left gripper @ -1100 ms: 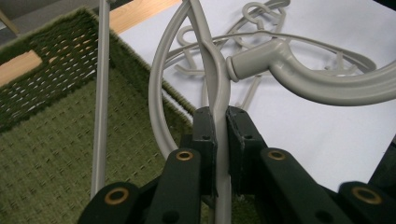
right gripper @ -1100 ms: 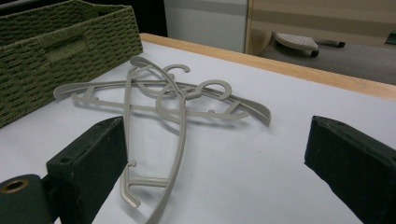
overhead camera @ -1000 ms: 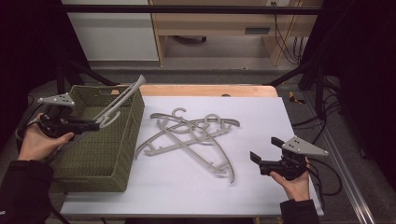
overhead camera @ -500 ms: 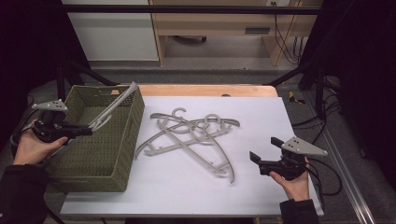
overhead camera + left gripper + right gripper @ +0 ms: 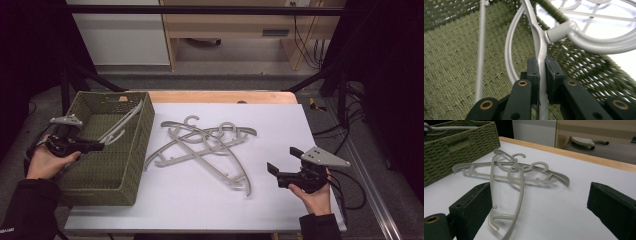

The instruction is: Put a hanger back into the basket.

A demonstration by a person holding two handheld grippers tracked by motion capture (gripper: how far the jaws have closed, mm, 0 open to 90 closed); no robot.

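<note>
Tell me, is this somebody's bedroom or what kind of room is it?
Probably a lab or workshop, not a bedroom. A black metal frame stands over the white table, cables hang behind it, and each hand holds a hand-held gripper.

Basket [image 5: 107,165]: olive green, woven pattern, open mesh along the upper wall. Hanger [image 5: 122,125] in the basket: pale grey plastic, plain, no markings. Loose hangers [image 5: 205,147] on the worktop: same pale grey. Worktop [image 5: 280,125] cover: white, unpatterned; far edge shows light wood. Left tongs [image 5: 541,80]: black, brass-coloured rivets. Right tongs [image 5: 282,167]: black, with a grey three-cornered plate on top. Sleeves: black. Surroundings dark; cabinet [image 5: 120,30] behind the worktop white, shelf unit beside it light wood.
</note>
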